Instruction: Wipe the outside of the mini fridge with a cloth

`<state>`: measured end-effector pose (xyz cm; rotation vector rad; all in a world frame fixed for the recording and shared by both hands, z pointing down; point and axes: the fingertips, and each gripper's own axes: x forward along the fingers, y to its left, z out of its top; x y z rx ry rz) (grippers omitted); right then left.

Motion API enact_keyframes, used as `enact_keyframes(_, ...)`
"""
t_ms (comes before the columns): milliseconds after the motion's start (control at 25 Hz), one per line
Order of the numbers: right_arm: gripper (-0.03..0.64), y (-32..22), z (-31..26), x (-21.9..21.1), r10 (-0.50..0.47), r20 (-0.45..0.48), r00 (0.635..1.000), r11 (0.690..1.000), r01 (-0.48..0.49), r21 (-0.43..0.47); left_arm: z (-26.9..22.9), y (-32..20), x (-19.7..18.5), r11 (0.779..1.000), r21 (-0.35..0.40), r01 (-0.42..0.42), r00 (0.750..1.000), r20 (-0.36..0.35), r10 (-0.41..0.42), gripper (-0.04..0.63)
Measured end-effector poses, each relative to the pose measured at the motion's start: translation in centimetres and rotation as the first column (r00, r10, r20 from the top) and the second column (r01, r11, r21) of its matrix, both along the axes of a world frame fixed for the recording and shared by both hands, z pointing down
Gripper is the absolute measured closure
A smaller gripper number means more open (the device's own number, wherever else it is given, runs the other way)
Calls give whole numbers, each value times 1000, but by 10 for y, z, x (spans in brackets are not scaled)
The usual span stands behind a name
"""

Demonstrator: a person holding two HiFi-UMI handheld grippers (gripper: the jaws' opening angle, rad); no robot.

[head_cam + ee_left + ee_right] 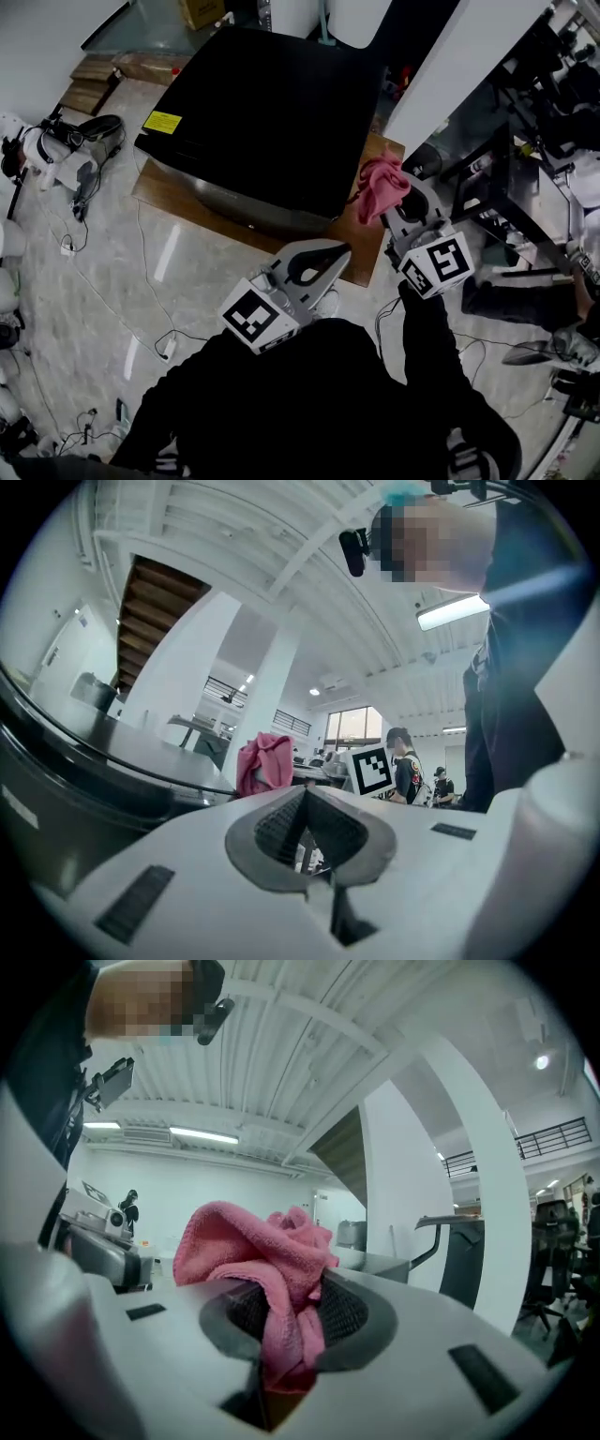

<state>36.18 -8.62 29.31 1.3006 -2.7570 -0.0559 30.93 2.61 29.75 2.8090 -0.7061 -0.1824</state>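
Black fridge (272,112) sat on a wooden board (164,195) on the floor (103,281). Left tool (330,257) was closed on nothing, near the fridge's front edge. Right tool (401,199) was clamped on a bunched pink cloth (380,184) beside the fridge's right corner.

The mini fridge (262,122) stands straight ahead of you on a low platform (164,199), which sits on the floor. Your right gripper (398,195) is at the fridge's near right corner, with the cloth (378,186) in its jaws, just beside that corner. Your left gripper (342,251) is to its left, before the fridge's near edge, over the platform. A heap of gear (70,150) lies on the floor left of the fridge.
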Motion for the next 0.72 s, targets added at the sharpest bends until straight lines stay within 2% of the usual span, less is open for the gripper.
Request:
enact_keyframes(160,520,29,-25,-69,-13,-24,1000,999,13,39,-21,16,-83,996,69,60,998,16,-61,591)
enact_keyframes(360,520,45,-51,-135,-11,-62,998,997,16,80,-42,15,-172,983,112,145,987,47,-151,591)
enact_keyframes(520,520,38,-72,-172,-18,-113,993,994,30,104,-68,-3,-223,969,139,202,976,58,-211,591)
enact_keyframes(720,522,3,-102,-208,-38,-190,981,990,62,123,-114,-41,-271,938,197,284,956,15,-293,591)
